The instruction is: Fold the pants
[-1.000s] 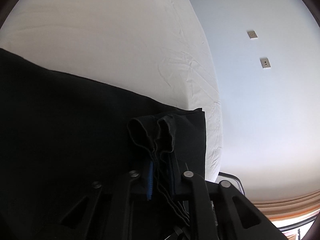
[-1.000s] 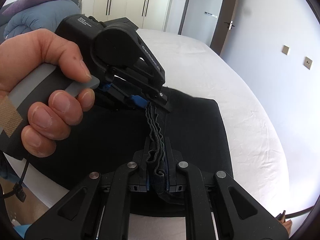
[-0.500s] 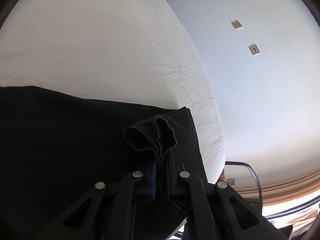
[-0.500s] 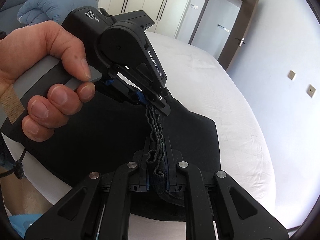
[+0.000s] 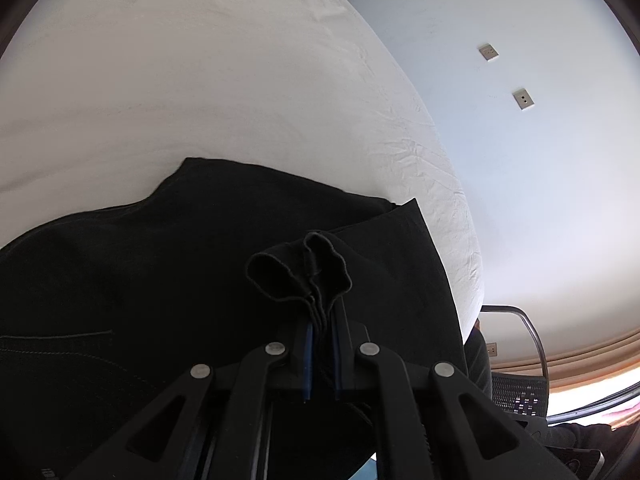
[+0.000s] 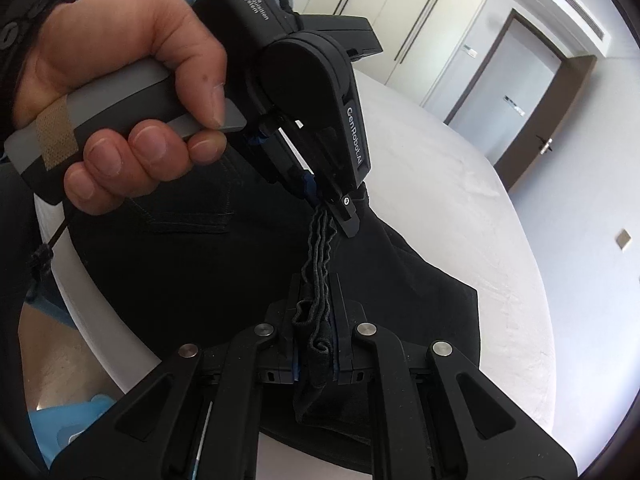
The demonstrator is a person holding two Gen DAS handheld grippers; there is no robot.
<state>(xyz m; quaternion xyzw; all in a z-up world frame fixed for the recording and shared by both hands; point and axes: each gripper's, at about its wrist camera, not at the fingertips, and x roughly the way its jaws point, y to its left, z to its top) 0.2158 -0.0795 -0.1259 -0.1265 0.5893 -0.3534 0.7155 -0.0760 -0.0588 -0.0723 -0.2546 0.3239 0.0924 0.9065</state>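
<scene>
Fingers of your left gripper (image 5: 320,334) and right gripper (image 6: 316,320) clamp tight on black pants (image 6: 192,264) hem, near bed (image 5: 200,80) edge.

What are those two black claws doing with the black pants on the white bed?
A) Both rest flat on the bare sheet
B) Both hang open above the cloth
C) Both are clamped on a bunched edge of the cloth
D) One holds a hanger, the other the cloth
C: the left claw and the right claw each pinch gathered folds of the black pants, lying on the white bed.
</scene>
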